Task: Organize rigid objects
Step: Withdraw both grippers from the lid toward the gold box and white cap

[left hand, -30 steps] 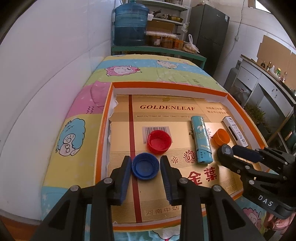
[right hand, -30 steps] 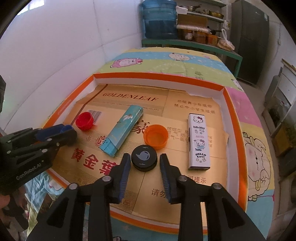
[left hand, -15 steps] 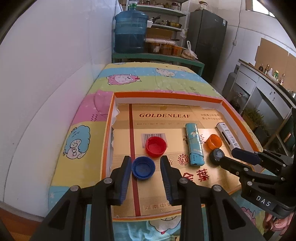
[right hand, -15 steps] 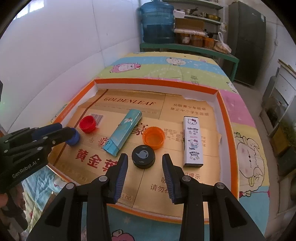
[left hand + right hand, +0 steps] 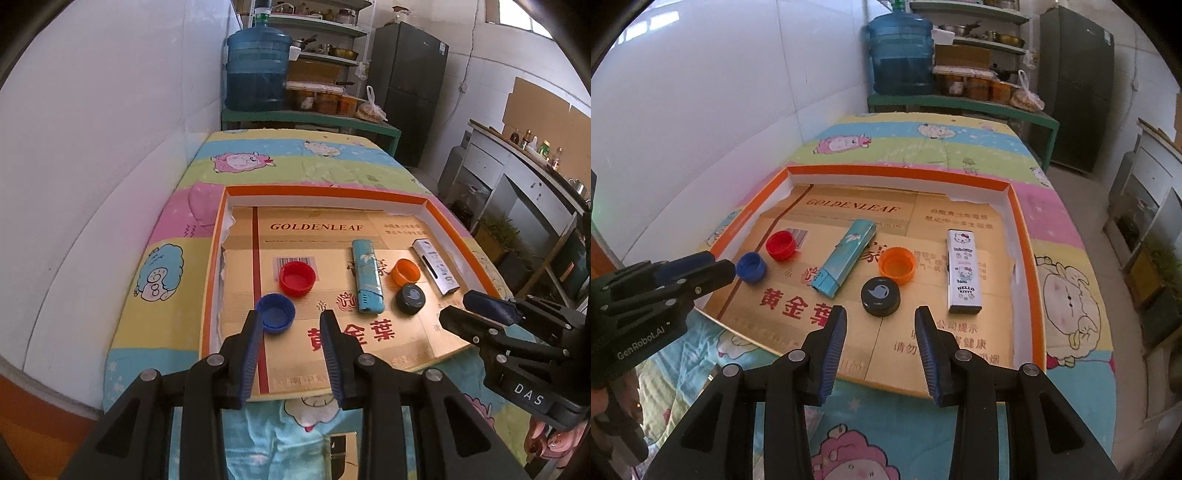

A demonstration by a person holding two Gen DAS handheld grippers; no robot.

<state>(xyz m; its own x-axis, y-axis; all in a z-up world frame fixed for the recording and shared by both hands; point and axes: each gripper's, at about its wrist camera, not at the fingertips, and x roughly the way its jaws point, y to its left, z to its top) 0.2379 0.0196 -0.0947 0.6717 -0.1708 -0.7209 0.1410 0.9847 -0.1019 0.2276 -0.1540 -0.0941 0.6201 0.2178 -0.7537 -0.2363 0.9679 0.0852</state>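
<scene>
An orange-rimmed cardboard tray [image 5: 214, 258] [image 5: 1023, 236] lies on the bed. In it are a blue cap [image 5: 275, 313] [image 5: 751, 267], a red cap [image 5: 297, 278] [image 5: 781, 245], a teal box [image 5: 365, 280] [image 5: 846, 257], an orange cap [image 5: 405, 272] [image 5: 897, 265], a black lid [image 5: 410, 298] [image 5: 880, 296] and a white Hello Kitty box [image 5: 436, 266] [image 5: 963, 271]. My left gripper [image 5: 290, 332] is open and empty, just short of the blue cap. My right gripper [image 5: 881, 330] is open and empty, just short of the black lid.
The tray sits on a cartoon-print bedsheet [image 5: 266, 162] against a white wall on the left. A green shelf with a blue water jug [image 5: 256, 70] stands beyond the bed. A dark fridge [image 5: 410, 85] and cabinets stand at the right.
Both grippers have pulled back toward the near edge of the tray, leaving the blue cap and the black lid on the cardboard. Both stay open.
</scene>
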